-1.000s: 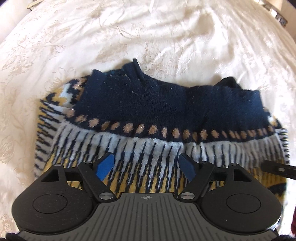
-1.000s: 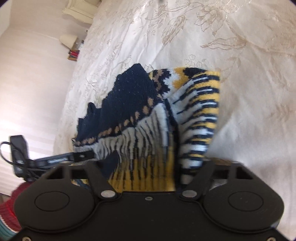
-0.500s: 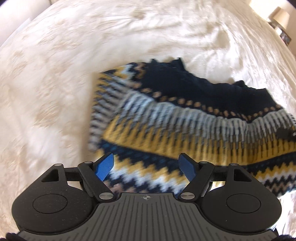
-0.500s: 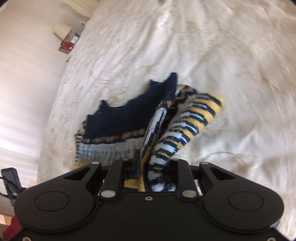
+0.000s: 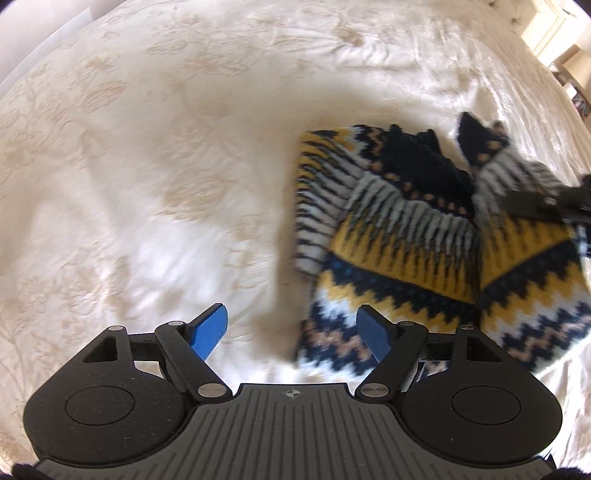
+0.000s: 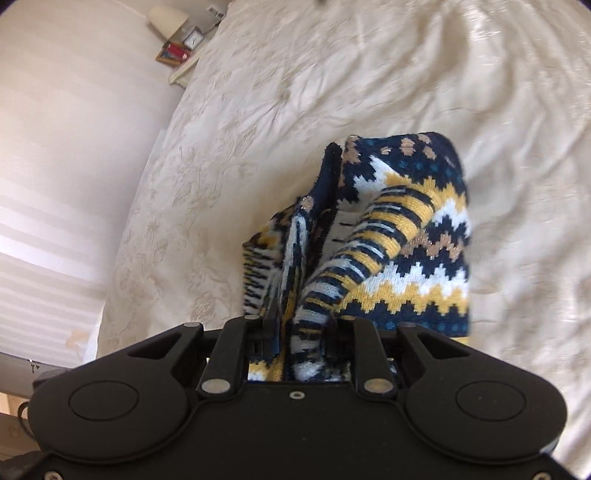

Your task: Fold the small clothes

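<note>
A small knitted sweater [image 5: 413, 236] in navy, yellow and white zigzags lies on the cream bedspread [image 5: 147, 166], at the right of the left wrist view. My left gripper [image 5: 295, 328] hangs open over bare bedspread just left of the sweater's hem, its blue pads [image 5: 210, 326] holding nothing. My right gripper [image 6: 299, 325] is shut on a bunched fold of the sweater [image 6: 406, 229], which hangs lifted from its jaws above the bed. In the left wrist view the right gripper [image 5: 535, 203] shows as a dark bar at the sweater's upper right edge.
The embroidered bedspread [image 6: 332, 74] spreads wide on all sides. A bedside shelf with a lamp [image 6: 168, 16], a clock and books stands beyond the bed's far left corner in the right wrist view. The bed's left edge drops to a pale floor [image 6: 55, 147].
My left gripper has slid left off the sweater onto bare bedspread. My right gripper has shut on the sweater's edge and raised it, so the cloth now folds over.
</note>
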`<state>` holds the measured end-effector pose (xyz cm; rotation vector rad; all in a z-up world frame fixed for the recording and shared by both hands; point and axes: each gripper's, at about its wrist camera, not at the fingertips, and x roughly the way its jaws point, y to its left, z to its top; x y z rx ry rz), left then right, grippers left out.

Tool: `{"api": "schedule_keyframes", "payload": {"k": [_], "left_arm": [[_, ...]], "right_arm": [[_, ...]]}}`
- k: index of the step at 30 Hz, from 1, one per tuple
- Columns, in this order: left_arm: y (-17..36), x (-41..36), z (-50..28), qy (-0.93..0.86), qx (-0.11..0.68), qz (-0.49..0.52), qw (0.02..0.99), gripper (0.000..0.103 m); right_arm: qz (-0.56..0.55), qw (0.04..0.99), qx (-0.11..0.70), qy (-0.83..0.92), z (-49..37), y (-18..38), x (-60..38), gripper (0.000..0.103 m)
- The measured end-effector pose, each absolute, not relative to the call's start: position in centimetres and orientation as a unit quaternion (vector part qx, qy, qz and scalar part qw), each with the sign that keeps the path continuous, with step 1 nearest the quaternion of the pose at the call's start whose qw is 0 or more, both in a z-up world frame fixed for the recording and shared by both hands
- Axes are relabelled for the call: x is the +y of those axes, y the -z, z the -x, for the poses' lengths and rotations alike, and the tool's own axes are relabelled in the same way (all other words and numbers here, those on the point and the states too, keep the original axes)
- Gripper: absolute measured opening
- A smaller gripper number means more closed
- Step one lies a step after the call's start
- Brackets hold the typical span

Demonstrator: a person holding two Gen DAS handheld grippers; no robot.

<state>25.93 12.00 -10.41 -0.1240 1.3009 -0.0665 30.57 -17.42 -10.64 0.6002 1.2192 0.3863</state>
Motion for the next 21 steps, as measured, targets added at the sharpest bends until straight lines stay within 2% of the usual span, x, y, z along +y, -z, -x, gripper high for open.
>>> {"api": "schedule_keyframes", "payload": {"k": [9,12,14,17,21], "left_arm": [[10.2,15.9,-24.5,0.016,0.610,0.069,0.789,0.076],[10.4,16.6,-24.2,0.016,0.613,0.067,0.787,0.076],[10.3,16.9,-24.0,0.017,0.614,0.068,0.787,0.076],[10.0,17.2,-24.0,0.024,0.613,0.066,0.787,0.076],[9.5,17.1,-24.6,0.038,0.608,0.060,0.791,0.076]], "right_arm": [[-0.223,0.754,0.596,-0.162,-31.9,13.4,-9.8,0.028],[-0.214,0.756,0.599,-0.153,-32.1,13.7,-8.5,0.033],[-0.222,0.759,0.591,-0.161,-31.8,13.5,-8.0,0.043],[-0.263,0.764,0.558,-0.190,-31.3,12.5,-8.0,0.043],[-0.261,0.785,0.526,-0.199,-30.2,10.6,-8.5,0.044]]}}
